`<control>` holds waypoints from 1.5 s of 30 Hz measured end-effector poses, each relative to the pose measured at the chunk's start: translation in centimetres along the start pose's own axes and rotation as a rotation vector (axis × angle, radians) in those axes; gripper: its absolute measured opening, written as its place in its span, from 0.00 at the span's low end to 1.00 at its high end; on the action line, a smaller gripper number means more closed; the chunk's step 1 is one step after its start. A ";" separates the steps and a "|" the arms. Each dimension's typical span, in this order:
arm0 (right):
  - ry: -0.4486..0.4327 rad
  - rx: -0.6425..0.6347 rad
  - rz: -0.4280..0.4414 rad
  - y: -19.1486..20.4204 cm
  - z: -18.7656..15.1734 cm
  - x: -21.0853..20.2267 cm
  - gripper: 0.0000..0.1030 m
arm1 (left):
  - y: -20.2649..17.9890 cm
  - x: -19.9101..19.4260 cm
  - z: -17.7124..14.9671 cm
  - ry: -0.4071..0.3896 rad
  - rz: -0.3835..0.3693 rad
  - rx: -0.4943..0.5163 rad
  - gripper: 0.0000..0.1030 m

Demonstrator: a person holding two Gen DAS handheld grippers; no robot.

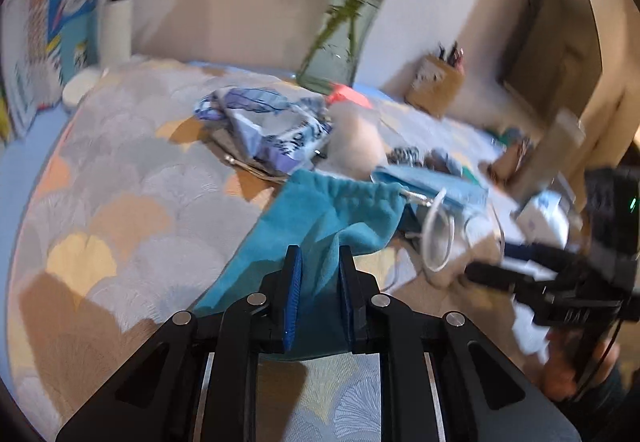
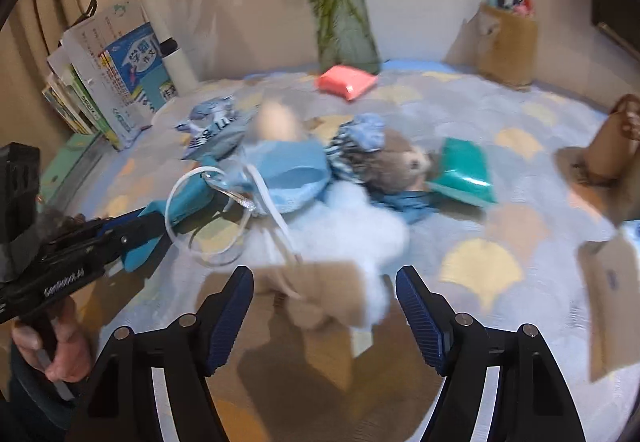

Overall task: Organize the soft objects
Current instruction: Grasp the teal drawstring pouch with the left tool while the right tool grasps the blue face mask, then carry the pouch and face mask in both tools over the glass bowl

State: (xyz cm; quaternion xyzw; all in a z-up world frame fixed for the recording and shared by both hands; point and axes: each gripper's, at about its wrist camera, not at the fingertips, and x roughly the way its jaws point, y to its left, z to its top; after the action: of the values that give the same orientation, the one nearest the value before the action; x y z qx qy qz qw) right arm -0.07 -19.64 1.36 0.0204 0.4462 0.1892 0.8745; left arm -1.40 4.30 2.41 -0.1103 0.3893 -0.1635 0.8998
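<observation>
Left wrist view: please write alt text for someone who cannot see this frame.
The left claw is shut on a teal drawstring pouch, pinching its fabric above a scallop-patterned tablecloth. Behind it lies a blurred heap of soft items, including a blue-and-white patterned cloth. The right claw reaches in from the right edge.

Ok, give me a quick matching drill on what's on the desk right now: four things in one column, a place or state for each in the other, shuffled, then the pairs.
Things:
1. teal pouch
2. pink packet
3. green packet
4. pen holder

Places or states:
A. back right by the wall, pens standing in it
B. pinched in the left tongs
C. in front of the glass vase
D. right end of the pile, beside the grey plush

Pairs: 1-B, 2-C, 3-D, 4-A. The right tongs are open, around nothing yet.
</observation>
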 end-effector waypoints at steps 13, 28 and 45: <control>-0.064 0.052 0.046 0.1 3.5 -3.7 0.89 | -3.4 2.1 -1.0 0.091 0.087 0.185 0.15; -0.070 0.032 0.054 1.5 5.0 -0.4 0.23 | -1.6 2.7 0.0 0.124 0.179 0.088 0.99; -0.313 0.115 0.062 -2.1 0.3 -13.6 0.23 | -3.8 1.6 -0.7 0.069 0.119 0.168 0.11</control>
State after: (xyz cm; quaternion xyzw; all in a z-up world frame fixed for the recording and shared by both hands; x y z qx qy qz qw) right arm -6.38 -26.34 11.61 0.1134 0.3137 0.1850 0.9244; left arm -1.68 0.19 2.16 -0.0052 0.4110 -0.1455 0.9000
